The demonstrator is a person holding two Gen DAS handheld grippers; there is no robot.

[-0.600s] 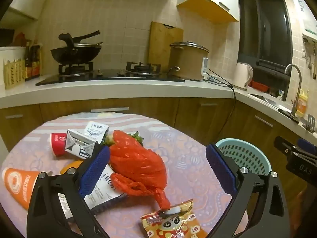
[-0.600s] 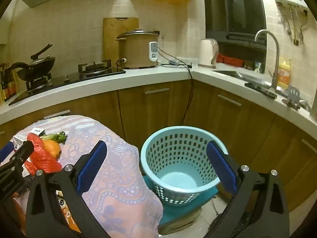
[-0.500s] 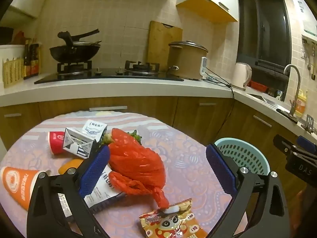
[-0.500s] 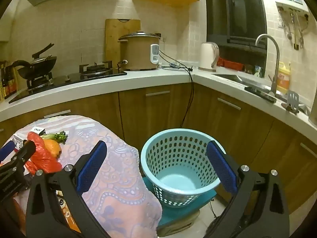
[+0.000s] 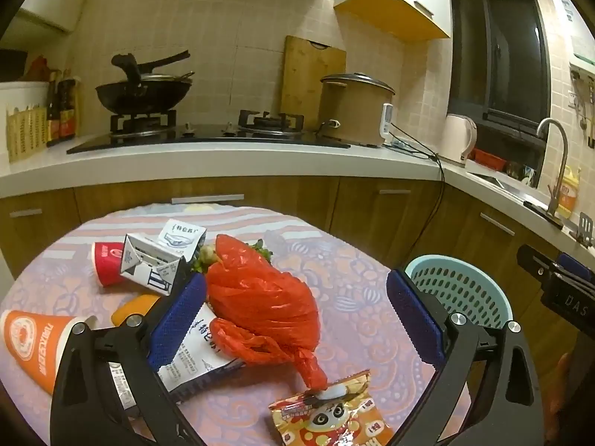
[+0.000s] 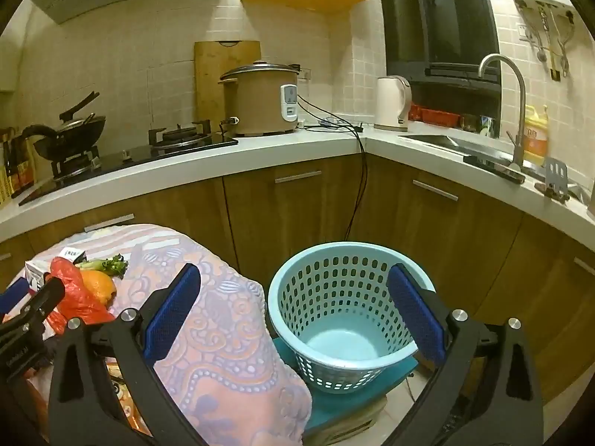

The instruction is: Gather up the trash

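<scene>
At the far left of the table (image 5: 357, 275), an orange paper cup (image 5: 31, 345) lies on its side, and beyond it a red cup (image 5: 108, 262) is tipped over beside a white milk carton (image 5: 150, 265). A flat white packet (image 5: 195, 353) lies under the left finger of the left gripper (image 5: 297, 319), whose jaws stand wide apart and grip nothing. Between those jaws sits the knotted red plastic bag (image 5: 260, 301), with green leaves (image 5: 260, 247) poking out behind it; its twisted tail trails down to a panda-printed snack wrapper (image 5: 331, 416) at the near edge.

Compared with half a second ago, the left view has barely shifted: the bag sits marginally lower and more central between the fingers, which suggests a slow lining-up on it and no contact yet. All the trash is on the patterned cloth; none has been collected.

Further right, off the table's edge, the light-blue perforated basket (image 6: 346, 316) stands on a teal stool (image 6: 357, 405) in front of the wooden cabinets (image 6: 297, 215). The right gripper (image 6: 293, 316) is also spread wide and empty, pointed at the basket, which looks empty. Since the earlier frames the basket has slid slightly lower in that view, so the right hand seems to have lifted or tilted a little while waiting.

The task is likely at its very start: the bag is probably the first item, and its soft, bulging plastic may slip unless pinched near the knot.
</scene>
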